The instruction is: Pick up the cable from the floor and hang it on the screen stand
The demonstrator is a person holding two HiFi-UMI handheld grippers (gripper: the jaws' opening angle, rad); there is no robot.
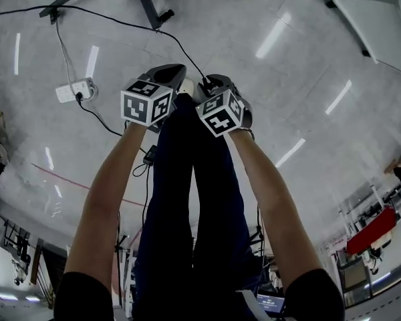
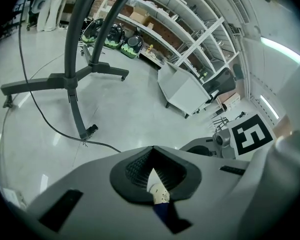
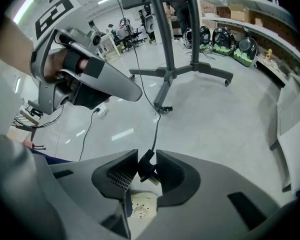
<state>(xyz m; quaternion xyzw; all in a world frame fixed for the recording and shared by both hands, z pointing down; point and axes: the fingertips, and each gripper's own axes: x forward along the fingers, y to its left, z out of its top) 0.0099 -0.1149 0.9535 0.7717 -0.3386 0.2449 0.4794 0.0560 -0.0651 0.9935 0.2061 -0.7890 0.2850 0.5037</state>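
Right claw [image 3: 146,154] pinches cable [image 3: 156,132] by black plug end. Cable runs far from claw, down to floor by screen stand [image 3: 168,75] foot. Left claw [image 2: 153,149] shut tight, nothing in it.

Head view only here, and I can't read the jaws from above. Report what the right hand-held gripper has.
Observer: The right hand-held gripper is clamped on the black moulded plug at the end of the thin black cable.
Operator: Now the left one.
Observer: The left hand-held gripper has its jaws together, with nothing between the tips.
Operator: Give me the cable's run from the plug.
Observer: It leads away from the plug to the pale floor, toward a caster foot of the dark grey wheeled screen stand.
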